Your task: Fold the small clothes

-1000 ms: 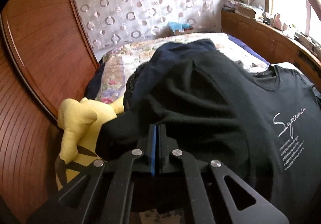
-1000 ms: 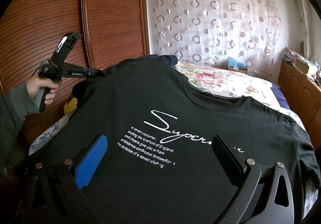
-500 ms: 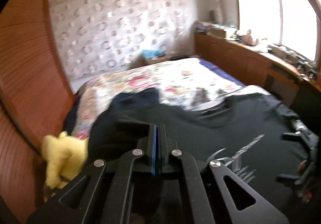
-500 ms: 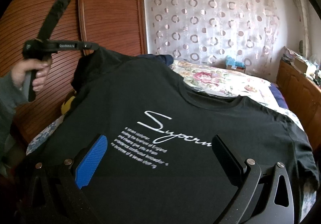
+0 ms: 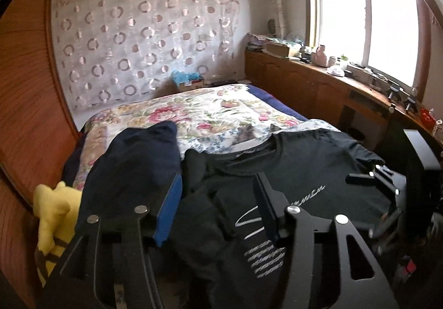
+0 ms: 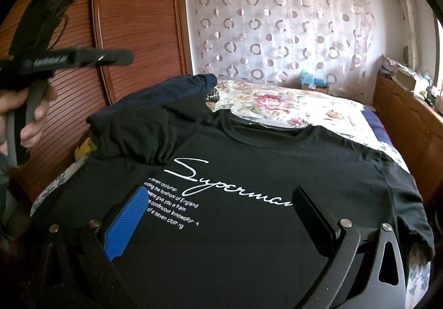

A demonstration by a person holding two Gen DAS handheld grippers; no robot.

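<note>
- Lying flat on the bed's (image 6: 318, 104) near end, the tee (image 6: 249, 170) has its left sleeve (image 6: 144, 140) folded inward.
- Left gripper (image 5: 218, 198): jaws opening, nothing between them, lifted clear.
- Right gripper (image 6: 218, 206): spread, empty, over the hem.
- Navy garment (image 5: 133, 159) crowds the tee's left edge.

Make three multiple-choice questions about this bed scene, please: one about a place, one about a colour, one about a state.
1. Where does the yellow plush toy lie?
A. on the window ledge
B. at the bed's edge by the wooden wardrobe
C. on the T-shirt's print

2. What colour is the lettering on the black T-shirt?
A. white
B. red
C. yellow

3. How is the T-shirt's sleeve beside the folded navy garment?
A. spread flat outward
C. hanging off the bed
B. folded in over the chest

Answers: 1 B, it sits beside the wardrobe panel; 2 A, the script reads white on black; 3 B, it lies bunched on the chest next to the print.
</note>
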